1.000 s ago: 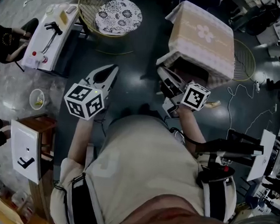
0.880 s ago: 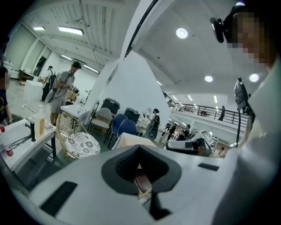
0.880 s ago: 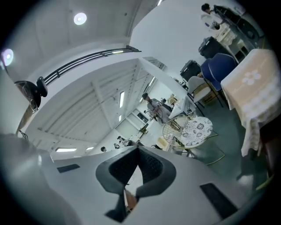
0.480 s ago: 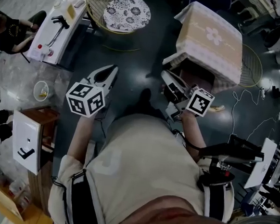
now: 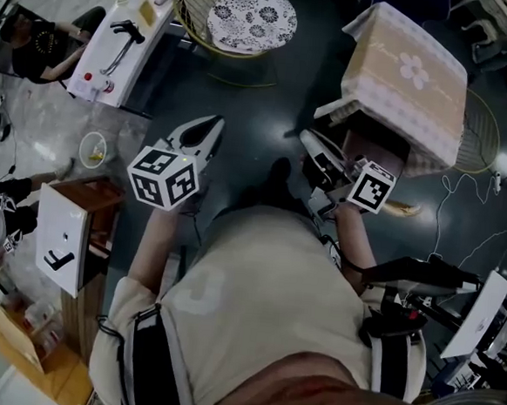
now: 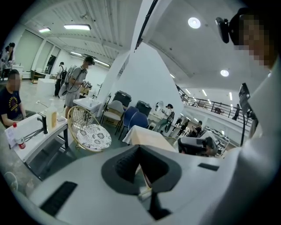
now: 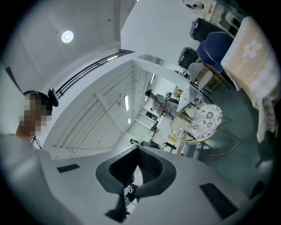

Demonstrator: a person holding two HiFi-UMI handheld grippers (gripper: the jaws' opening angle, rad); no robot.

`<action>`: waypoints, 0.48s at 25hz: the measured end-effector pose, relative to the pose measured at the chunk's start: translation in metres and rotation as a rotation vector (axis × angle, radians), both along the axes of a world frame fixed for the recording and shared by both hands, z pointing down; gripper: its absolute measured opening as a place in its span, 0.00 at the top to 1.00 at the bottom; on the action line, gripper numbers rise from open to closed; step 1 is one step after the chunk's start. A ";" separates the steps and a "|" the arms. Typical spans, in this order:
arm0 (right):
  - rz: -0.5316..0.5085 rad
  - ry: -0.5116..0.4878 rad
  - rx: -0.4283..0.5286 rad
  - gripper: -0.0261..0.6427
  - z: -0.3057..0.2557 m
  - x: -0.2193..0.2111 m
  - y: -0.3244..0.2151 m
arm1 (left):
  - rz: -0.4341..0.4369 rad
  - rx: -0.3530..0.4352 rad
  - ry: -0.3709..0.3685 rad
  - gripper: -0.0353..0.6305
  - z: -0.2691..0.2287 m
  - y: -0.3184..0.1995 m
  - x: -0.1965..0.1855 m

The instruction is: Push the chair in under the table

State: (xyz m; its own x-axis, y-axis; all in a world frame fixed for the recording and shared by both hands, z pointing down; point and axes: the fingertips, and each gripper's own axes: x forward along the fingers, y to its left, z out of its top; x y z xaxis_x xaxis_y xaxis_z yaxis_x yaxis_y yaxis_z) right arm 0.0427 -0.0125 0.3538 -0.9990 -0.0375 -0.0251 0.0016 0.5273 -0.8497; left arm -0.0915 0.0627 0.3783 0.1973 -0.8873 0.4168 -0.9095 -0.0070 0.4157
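Note:
A round wicker chair with a flowered cushion stands on the dark floor at the top of the head view. Right of it stands the small table under a beige cloth with a flower print. My left gripper hangs in the air below the chair, shut and empty. My right gripper is shut and empty too, just left of the table's near corner. The left gripper view shows the chair and table beyond the closed jaws. In the right gripper view, rolled sideways, the chair and cloth lie at the right.
A second wicker chair stands right of the table. At the left are a white sink unit, a seated person, a small bowl and a wooden cabinet. Cables trail over the floor at the right.
The chair, the table and the sink unit have slid rightward in the head view. Both grippers have shifted slightly and stay shut.

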 end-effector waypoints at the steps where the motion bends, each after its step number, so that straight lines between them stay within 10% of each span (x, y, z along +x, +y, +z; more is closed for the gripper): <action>1: -0.008 -0.019 -0.024 0.95 0.002 -0.001 -0.005 | 0.007 -0.011 -0.006 0.94 0.001 -0.005 0.001; 12: -0.070 -0.072 -0.023 0.95 -0.011 -0.002 -0.055 | -0.021 -0.067 -0.097 0.94 -0.002 -0.059 0.002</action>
State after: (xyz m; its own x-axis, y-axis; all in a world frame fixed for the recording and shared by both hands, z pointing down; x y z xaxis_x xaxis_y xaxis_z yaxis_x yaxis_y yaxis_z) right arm 0.0409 -0.0674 0.3424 -0.9948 0.0305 -0.0967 0.0989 0.5038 -0.8581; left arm -0.0895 0.0039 0.3761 0.1349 -0.8605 0.4913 -0.9452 0.0370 0.3245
